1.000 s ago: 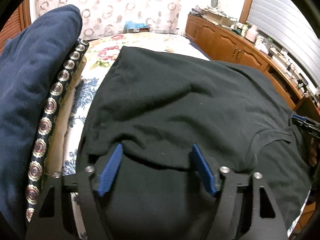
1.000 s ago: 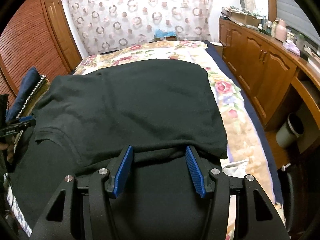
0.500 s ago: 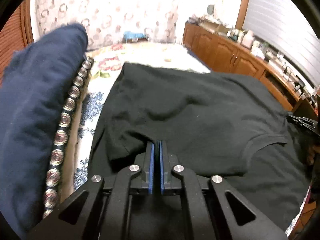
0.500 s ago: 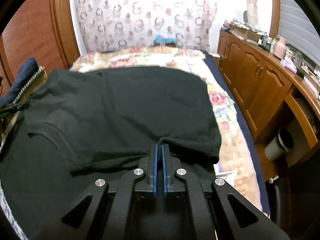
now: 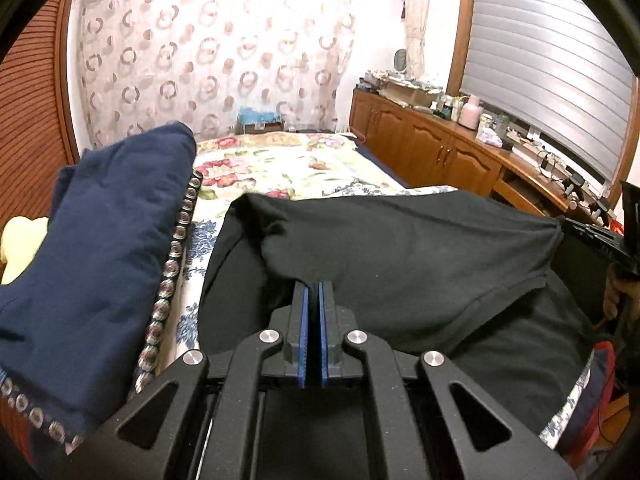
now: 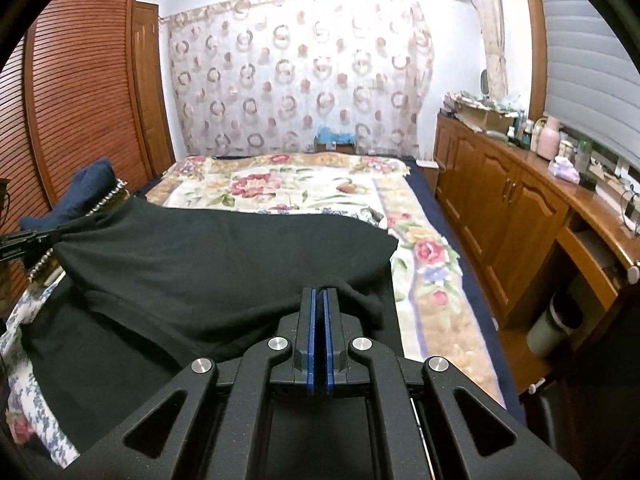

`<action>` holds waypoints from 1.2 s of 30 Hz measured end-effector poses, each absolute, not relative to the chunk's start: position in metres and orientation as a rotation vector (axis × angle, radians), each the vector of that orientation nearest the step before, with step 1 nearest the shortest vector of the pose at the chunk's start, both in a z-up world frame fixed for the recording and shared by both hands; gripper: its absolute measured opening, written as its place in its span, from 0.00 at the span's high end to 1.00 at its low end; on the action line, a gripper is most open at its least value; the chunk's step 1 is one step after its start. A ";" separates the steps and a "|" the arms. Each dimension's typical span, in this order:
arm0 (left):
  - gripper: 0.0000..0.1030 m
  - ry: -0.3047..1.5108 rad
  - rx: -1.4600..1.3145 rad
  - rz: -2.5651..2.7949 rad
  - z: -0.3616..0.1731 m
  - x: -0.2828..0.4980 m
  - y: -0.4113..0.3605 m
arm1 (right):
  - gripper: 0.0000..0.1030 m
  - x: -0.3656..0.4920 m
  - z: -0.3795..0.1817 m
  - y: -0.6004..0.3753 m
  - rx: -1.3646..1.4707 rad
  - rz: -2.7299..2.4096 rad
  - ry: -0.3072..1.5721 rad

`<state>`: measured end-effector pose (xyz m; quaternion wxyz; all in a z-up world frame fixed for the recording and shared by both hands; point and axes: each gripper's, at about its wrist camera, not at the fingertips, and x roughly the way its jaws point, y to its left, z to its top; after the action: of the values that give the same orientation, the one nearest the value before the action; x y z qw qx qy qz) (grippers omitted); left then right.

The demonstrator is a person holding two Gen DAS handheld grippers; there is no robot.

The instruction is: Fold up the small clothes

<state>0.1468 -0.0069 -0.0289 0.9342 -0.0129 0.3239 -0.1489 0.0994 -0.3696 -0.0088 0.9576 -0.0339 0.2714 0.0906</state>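
Note:
A black T-shirt (image 5: 400, 252) lies on the floral bedspread (image 5: 280, 160), its near part lifted off the bed. My left gripper (image 5: 313, 286) is shut on the shirt's near edge at its left side. My right gripper (image 6: 319, 294) is shut on the same edge of the shirt (image 6: 224, 264) at its right side. The fabric hangs stretched between the two grippers. The right gripper shows at the right edge of the left wrist view (image 5: 592, 236); the left one shows at the left edge of the right wrist view (image 6: 24, 242).
A navy garment (image 5: 100, 248) and a band with round studs (image 5: 176, 248) lie left of the shirt. Wooden cabinets (image 6: 520, 216) with clutter run along the right. A patterned curtain (image 6: 300, 72) hangs at the back. Louvred wooden doors (image 6: 80, 92) stand left.
Both grippers went from open to shut on the shirt's near edge, then rose, lifting the fabric off the bed. More bedspread shows beyond the shirt.

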 end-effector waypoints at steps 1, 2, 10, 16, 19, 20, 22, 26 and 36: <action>0.95 0.657 -0.027 -0.307 -0.027 0.141 -0.006 | 0.97 0.094 -0.009 -0.371 -0.070 0.184 0.548; 0.95 0.650 -0.030 -0.309 -0.026 0.131 -0.004 | 0.97 0.087 -0.009 -0.371 -0.071 0.186 0.545; 0.95 0.675 -0.040 -0.368 -0.029 0.075 -0.001 | 0.97 0.029 -0.015 -0.379 -0.023 0.213 0.590; 0.95 0.706 -0.003 -0.346 -0.038 0.049 0.002 | 0.97 -0.005 -0.019 -0.378 -0.042 0.228 0.623; 0.95 0.748 -0.010 -0.333 -0.056 0.050 0.001 | 0.97 0.003 -0.029 -0.378 -0.065 0.215 0.670; 0.94 0.767 -0.020 -0.327 -0.061 0.053 0.002 | 0.97 0.007 -0.033 -0.378 -0.069 0.208 0.686; 0.90 0.782 -0.022 -0.323 -0.067 0.051 0.003 | 0.97 0.016 -0.036 -0.376 -0.075 0.205 0.706; 0.70 0.765 -0.014 -0.288 -0.068 0.046 0.007 | 0.86 0.027 -0.029 -0.370 -0.090 0.181 0.716; 0.52 0.769 -0.020 -0.239 -0.077 0.059 0.016 | 0.45 0.030 -0.023 -0.349 -0.131 0.199 0.678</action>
<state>0.0586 0.0156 -0.0769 0.9200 -0.0099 0.3742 -0.1162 0.0298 -0.3494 -0.0229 0.9362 -0.0639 0.3316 0.0973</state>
